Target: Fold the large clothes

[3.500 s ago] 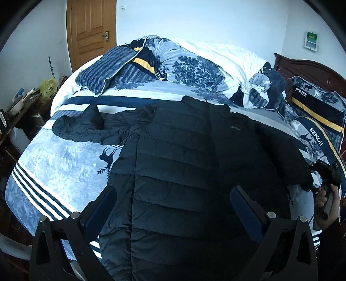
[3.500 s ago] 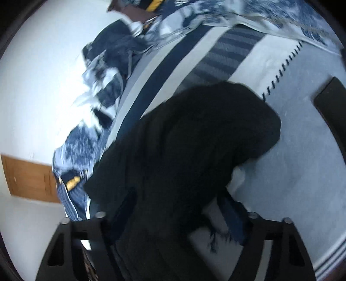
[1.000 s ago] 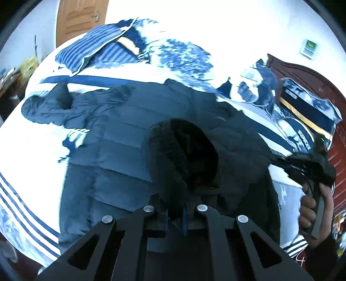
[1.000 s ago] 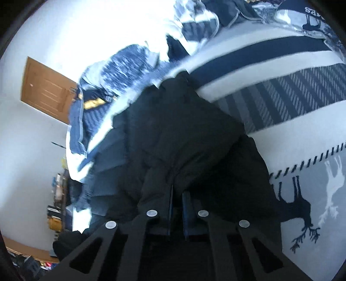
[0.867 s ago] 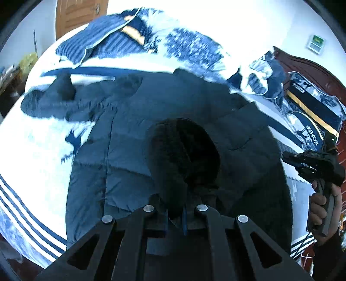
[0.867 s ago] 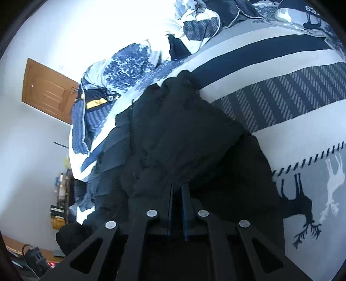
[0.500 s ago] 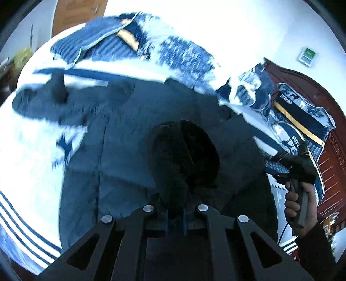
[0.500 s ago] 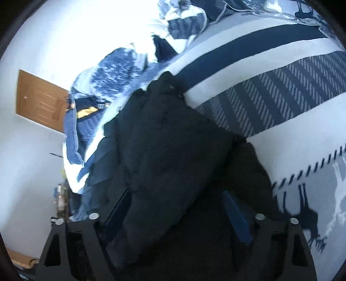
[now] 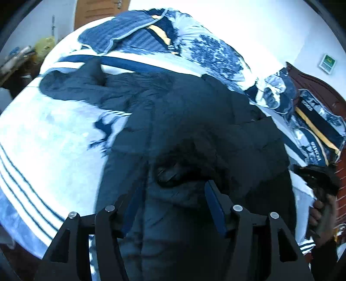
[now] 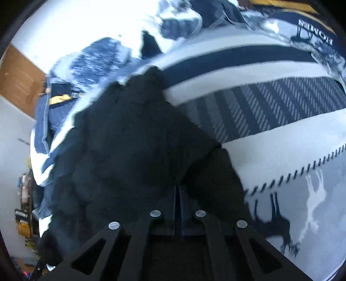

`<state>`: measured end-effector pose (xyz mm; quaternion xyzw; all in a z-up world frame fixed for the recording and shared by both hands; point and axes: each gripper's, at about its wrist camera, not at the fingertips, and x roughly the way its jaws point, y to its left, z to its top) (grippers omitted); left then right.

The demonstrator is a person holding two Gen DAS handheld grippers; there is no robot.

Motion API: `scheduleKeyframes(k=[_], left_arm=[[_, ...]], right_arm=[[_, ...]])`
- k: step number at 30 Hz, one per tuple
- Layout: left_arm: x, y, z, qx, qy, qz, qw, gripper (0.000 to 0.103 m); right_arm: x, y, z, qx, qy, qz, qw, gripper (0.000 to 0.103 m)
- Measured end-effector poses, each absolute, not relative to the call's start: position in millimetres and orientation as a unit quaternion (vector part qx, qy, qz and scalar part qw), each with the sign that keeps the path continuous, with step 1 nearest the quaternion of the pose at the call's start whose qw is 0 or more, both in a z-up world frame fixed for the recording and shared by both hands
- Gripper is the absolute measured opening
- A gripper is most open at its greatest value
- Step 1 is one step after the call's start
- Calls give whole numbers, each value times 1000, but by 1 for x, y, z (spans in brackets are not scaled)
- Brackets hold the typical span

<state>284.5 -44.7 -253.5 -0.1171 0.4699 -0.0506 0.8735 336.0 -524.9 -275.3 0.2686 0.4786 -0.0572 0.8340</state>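
A large dark quilted down jacket (image 9: 186,112) lies spread on the bed, one sleeve (image 9: 71,86) stretched out to the far left. Its other sleeve end, with a dark cuff (image 9: 170,170), lies folded onto the jacket's middle. My left gripper (image 9: 173,201) is open just above that cuff, its jaws apart on either side of it. In the right wrist view my right gripper (image 10: 178,194) is shut on the jacket's dark fabric (image 10: 134,140) at its right side. The right gripper and the hand holding it also show in the left wrist view (image 9: 320,190).
The bed has a blue and white striped cover with deer prints (image 10: 281,151). Pillows and a rumpled quilt (image 9: 194,43) pile at the far side. A dark wooden headboard (image 9: 313,84) is at the right. A wooden door (image 9: 97,10) and a cluttered side table (image 9: 15,58) are at the left.
My left gripper has opened and let go of the sleeve cuff, which now lies on the jacket's middle. My right gripper, open half a second ago, has shut on the jacket's fabric again.
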Motion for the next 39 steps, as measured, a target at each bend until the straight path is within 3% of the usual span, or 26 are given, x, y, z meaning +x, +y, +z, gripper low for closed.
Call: scheduleKeyframes(k=[1,2,4,6,14,23,30,39], left_arm=[[280,-45,-250,-114,467,-46,875,61],[272,-46,-244,-112,463,-42,878,61],[256,-47,-232,-107,453,-37,885,62],[238,-51,-215,-93,439,-25,894,64],[163,-58,-141,-49,370,-9,928,77],[106,-60,-90,-39,320,1,947,78],[90,-66,-83,-23,308,-6,951,79],[96,-70,-102,-19,328,-8,945,79]], right_arm=[[323,-521,-266,276,466,-50,839,23],[311,-518,-259,283,459,-47,841,52],[274,-507,-237,301,426,-41,852,88],[238,-489,-215,305,387,-40,869,88],[131,-420,-156,309,356,11,882,88],[71,-378,-98,285,327,48,900,88],[43,-372,-75,271,303,52,912,88],[47,-368,-88,272,318,56,907,88]])
